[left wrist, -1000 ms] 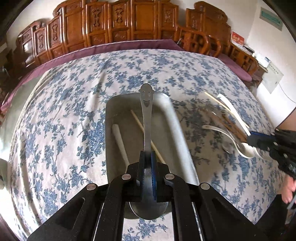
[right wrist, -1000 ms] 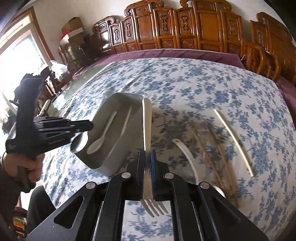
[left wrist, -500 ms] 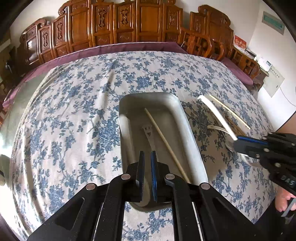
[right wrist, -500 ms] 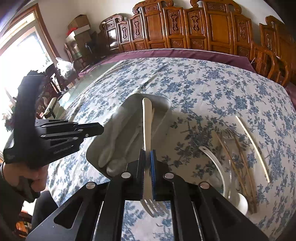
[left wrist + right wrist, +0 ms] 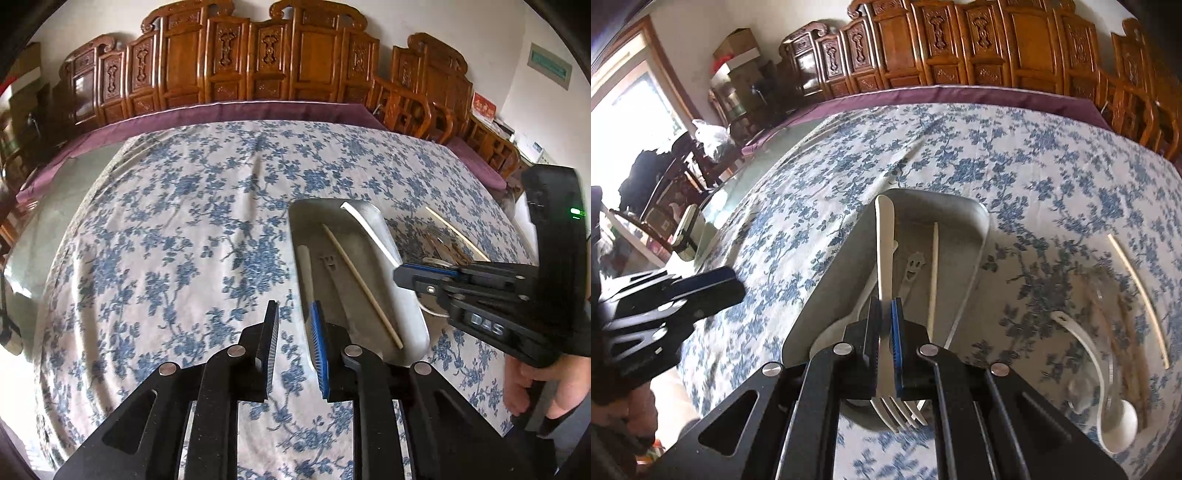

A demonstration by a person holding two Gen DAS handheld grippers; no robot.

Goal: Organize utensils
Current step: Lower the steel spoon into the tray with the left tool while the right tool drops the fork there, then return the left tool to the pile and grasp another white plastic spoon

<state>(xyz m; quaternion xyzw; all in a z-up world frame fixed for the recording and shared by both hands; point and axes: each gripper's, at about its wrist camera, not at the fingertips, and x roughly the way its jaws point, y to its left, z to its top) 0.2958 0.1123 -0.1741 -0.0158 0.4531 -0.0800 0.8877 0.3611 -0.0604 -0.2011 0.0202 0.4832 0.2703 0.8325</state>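
A grey metal tray lies on the blue-flowered cloth. In it lie a metal spoon with a smiley handle, a white plastic spoon and a single pale chopstick. My left gripper is open and empty, just left of the tray's near end. My right gripper is shut on a white plastic fork, handle pointing forward over the tray, tines behind the fingers.
Right of the tray lie several utensils on the cloth: a white spoon, dark wooden chopsticks and a pale chopstick. Carved wooden chairs line the table's far side. A phone-like object lies at the left.
My left gripper let the smiley spoon go into the tray, opened and moved left. My right gripper carried the white fork from the right side to above the tray.
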